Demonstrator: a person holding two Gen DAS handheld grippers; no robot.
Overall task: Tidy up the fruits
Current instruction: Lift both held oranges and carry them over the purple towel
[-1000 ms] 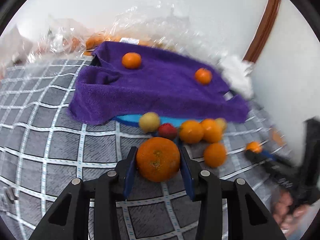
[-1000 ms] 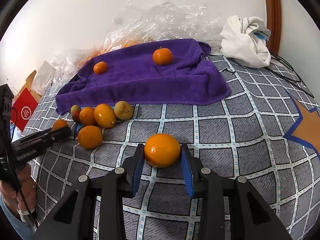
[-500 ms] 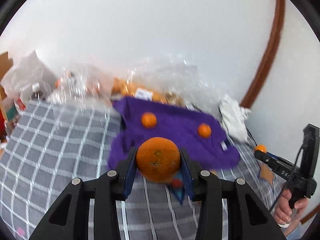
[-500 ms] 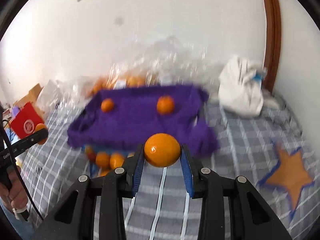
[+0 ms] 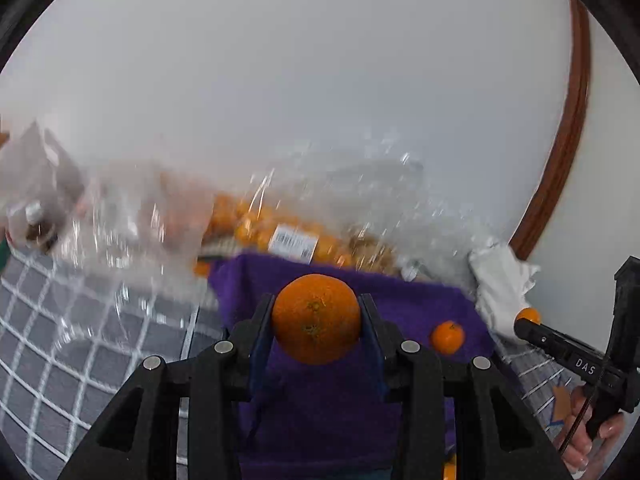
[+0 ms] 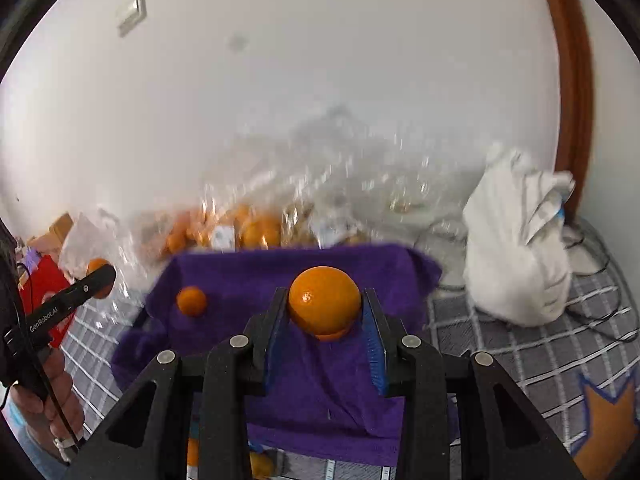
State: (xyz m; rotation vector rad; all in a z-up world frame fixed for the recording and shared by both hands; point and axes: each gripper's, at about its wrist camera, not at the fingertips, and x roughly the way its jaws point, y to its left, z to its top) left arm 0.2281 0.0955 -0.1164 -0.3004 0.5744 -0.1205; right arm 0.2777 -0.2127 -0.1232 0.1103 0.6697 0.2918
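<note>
My left gripper (image 5: 316, 320) is shut on a large orange (image 5: 316, 312) and holds it in the air over the purple towel (image 5: 320, 408). My right gripper (image 6: 325, 312) is shut on a smooth orange (image 6: 324, 304), also above the towel (image 6: 248, 280). A small mandarin (image 5: 447, 337) lies on the towel's right part in the left wrist view. Another mandarin (image 6: 191, 301) lies on its left part in the right wrist view. A second one partly shows just under my held orange (image 6: 332, 335). Each gripper shows in the other's view, at the edge (image 5: 568, 352) (image 6: 68, 300).
A crumpled clear plastic bag with oranges (image 5: 280, 232) (image 6: 248, 232) lies behind the towel against the white wall. A white cloth bundle (image 6: 516, 248) and cables sit at the right. A red packet (image 6: 44, 292) is at the left. Loose fruit (image 6: 260, 464) peeks out below the towel's near edge.
Both grippers have risen off the checked cover with their oranges and moved forward over the purple towel. The loose fruit pile has dropped out of view below.
</note>
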